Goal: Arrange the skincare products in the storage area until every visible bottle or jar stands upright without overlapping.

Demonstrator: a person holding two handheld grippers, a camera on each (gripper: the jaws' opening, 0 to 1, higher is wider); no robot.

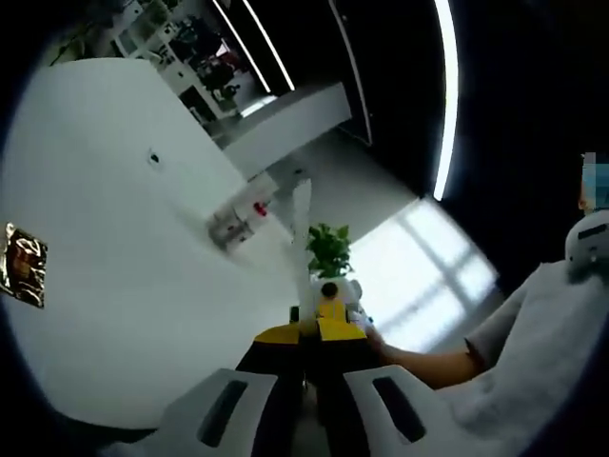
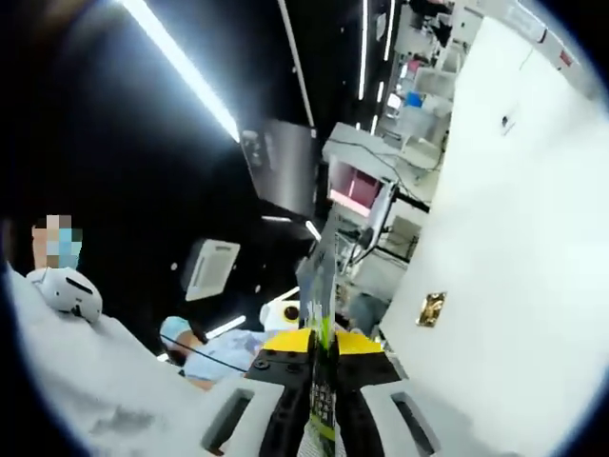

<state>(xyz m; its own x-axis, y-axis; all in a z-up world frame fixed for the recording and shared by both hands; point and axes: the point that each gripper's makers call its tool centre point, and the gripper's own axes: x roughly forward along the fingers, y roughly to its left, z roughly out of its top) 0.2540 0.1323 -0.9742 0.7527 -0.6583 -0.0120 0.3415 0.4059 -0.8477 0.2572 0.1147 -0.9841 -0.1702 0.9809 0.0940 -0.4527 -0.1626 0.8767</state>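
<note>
Claws (image 1: 306, 381) (image 2: 322, 405) closed, aimed upward (ceiling lights (image 2: 181, 71) visible).

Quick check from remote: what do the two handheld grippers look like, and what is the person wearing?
Both the left gripper and right gripper have pale grey jaws with dark slots, black bodies and yellow plates ahead. The person wears a white sleeve.

No text, label, brand or number can be read in either view. The gold plate (image 2: 431, 308) on the white wall (image 2: 514, 248) and the small wall fittings are too blurred and small to make out any lettering.
</note>
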